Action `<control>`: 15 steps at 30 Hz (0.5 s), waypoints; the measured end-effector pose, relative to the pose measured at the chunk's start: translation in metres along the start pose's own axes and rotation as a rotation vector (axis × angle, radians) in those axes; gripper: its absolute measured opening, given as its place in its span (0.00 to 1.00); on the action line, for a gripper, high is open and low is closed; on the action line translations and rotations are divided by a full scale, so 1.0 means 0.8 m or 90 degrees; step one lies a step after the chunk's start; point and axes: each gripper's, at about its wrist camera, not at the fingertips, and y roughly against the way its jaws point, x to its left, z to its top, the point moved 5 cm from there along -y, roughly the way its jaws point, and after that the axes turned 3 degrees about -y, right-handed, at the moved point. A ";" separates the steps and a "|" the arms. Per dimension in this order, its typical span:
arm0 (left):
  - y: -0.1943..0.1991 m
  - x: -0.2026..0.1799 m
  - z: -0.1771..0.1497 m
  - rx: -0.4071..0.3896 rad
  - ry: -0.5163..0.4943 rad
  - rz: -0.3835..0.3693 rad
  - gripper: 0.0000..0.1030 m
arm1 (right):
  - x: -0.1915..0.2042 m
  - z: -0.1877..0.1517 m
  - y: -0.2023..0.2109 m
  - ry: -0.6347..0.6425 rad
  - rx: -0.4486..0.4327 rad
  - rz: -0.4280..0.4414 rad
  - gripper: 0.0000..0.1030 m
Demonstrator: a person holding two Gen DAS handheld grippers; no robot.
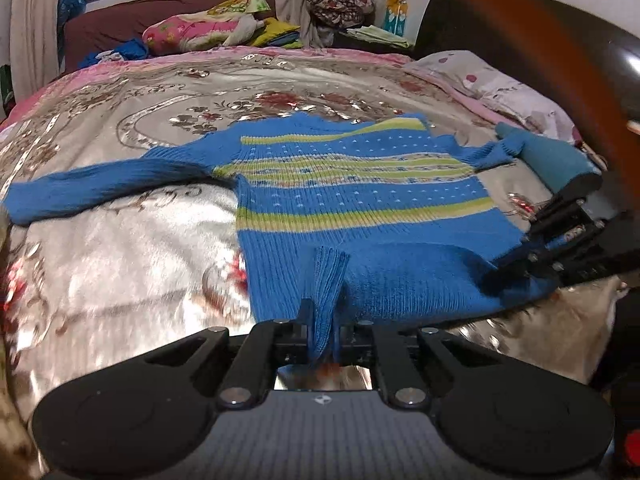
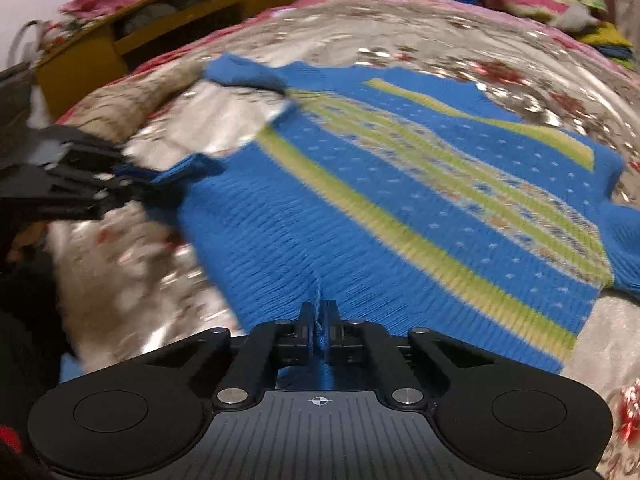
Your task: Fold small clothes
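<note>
Spread flat on the shiny floral satin bedspread (image 1: 120,240): a small blue knitted sweater with lime-green stripes (image 1: 360,196), one sleeve stretched out sideways. Left gripper (image 1: 323,320) pinched narrow on a raised fold of the sweater's ribbed hem at its near edge. Right gripper (image 2: 319,320) likewise clamped tight on a bunched pleat of the same hem, further along that edge. Heaped beyond the sweater, by the bed's far side: pink floral bedding (image 1: 188,32).
</note>
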 end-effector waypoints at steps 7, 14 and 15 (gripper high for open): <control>0.045 0.000 -0.048 0.031 0.016 0.004 0.14 | 0.075 -0.048 0.047 0.070 0.031 0.058 0.02; 0.069 0.009 -0.054 0.004 0.064 0.038 0.15 | 0.091 -0.082 0.061 0.115 0.052 0.004 0.10; 0.068 0.005 -0.050 -0.003 0.066 0.034 0.15 | 0.089 -0.081 0.063 0.107 0.045 -0.006 0.10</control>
